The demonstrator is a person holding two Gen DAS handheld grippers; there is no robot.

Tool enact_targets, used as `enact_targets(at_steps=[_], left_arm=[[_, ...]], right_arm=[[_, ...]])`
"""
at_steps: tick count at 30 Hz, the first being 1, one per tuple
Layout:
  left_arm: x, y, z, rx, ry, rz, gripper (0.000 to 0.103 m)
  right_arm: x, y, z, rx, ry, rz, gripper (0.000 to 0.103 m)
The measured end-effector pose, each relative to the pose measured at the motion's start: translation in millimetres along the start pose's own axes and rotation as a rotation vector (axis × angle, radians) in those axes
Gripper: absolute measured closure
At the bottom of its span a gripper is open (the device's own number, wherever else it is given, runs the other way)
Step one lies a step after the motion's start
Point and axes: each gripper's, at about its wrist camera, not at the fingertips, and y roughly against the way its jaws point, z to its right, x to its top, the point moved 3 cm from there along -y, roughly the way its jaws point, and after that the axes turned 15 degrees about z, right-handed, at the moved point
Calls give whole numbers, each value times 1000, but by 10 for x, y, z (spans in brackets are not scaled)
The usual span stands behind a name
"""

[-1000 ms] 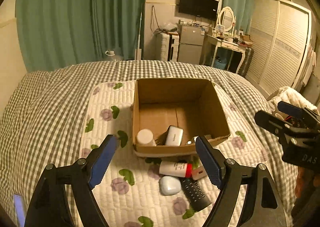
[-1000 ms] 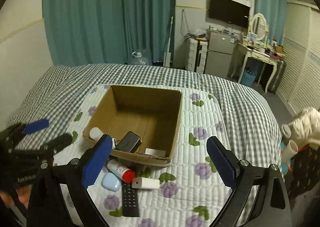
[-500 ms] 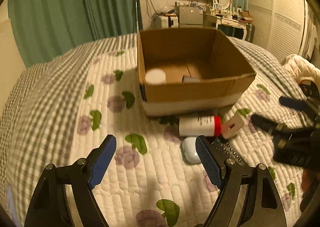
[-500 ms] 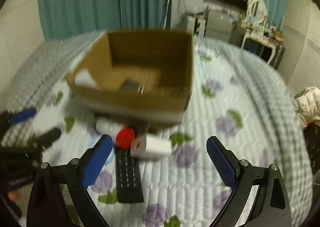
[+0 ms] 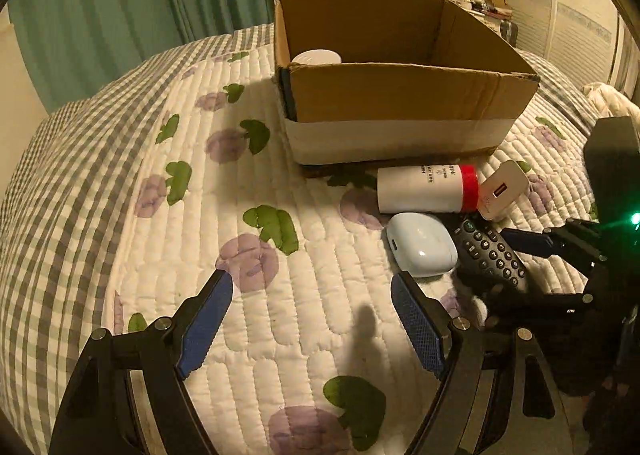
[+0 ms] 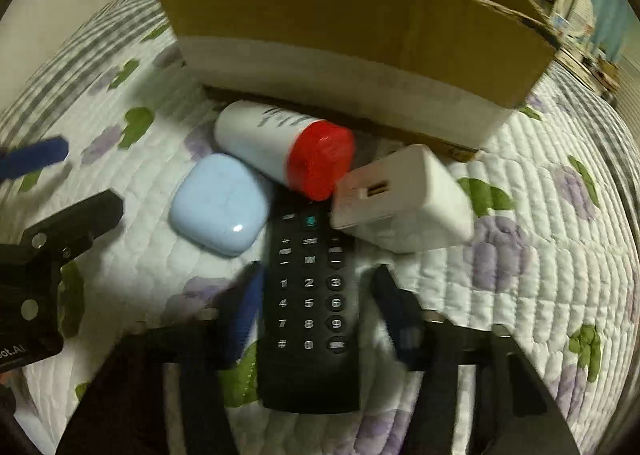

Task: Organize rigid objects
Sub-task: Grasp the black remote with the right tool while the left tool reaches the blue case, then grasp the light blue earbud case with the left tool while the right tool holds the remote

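Note:
A black remote [image 6: 309, 295] lies on the quilt between the fingers of my right gripper [image 6: 316, 287]; the jaws straddle it, narrowed but with gaps at both sides. Just beyond it lie a pale blue earbud case [image 6: 218, 203], a white bottle with a red cap [image 6: 286, 149] and a white charger block [image 6: 400, 201]. Behind them stands the cardboard box [image 6: 360, 15]. My left gripper [image 5: 310, 315] is open and empty over bare quilt, left of the case [image 5: 420, 243] and remote [image 5: 490, 251]. The box [image 5: 400, 91] holds a white container [image 5: 316, 56].
The floral quilt [image 5: 240, 215] covers a gingham bedspread [image 5: 60, 175]. Green curtains hang behind the bed. A dressing table, mirror and wardrobe stand at the back right. My right gripper's body [image 5: 580, 275] fills the right side of the left wrist view.
Both grippers have dropped low toward the quilt and moved closer to the objects. My right gripper has come down around the remote and its jaws have narrowed.

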Motion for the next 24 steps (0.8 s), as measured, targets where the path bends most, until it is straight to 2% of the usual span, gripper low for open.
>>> enact_targets(at_steps=[2,9,12,13,14,15,16,19,21,24], left_arm=[[-16,4,-4,-1,14,-5,19],[-36,61,70,-16,19,-10,19],[4,92,115,-28,34,-6,19],[29,94,144,-32,38,-4,19],[46,92,167,-35,40,-3,19],[66,86,197,-40,40,-2,19],[88,74,248,-52,39,-1,19],[105,11,351,-72,36,-14,19],[79,-71,415,-57,21,-35,19],[50,-162,479,-79,14,-47,19]], right_arm=[[3,61,18,24,-13,12,61],[-85,355,24,9,-3,49,62],[31,566,47,2,13,92,63],[83,639,59,3,1,110,71],[131,696,81,9,-13,127,73],[191,750,116,10,-28,146,83],[245,783,150,7,-40,152,86],[341,737,137,28,-41,119,87],[287,698,126,43,-36,113,87],[203,639,126,65,-43,101,87]])
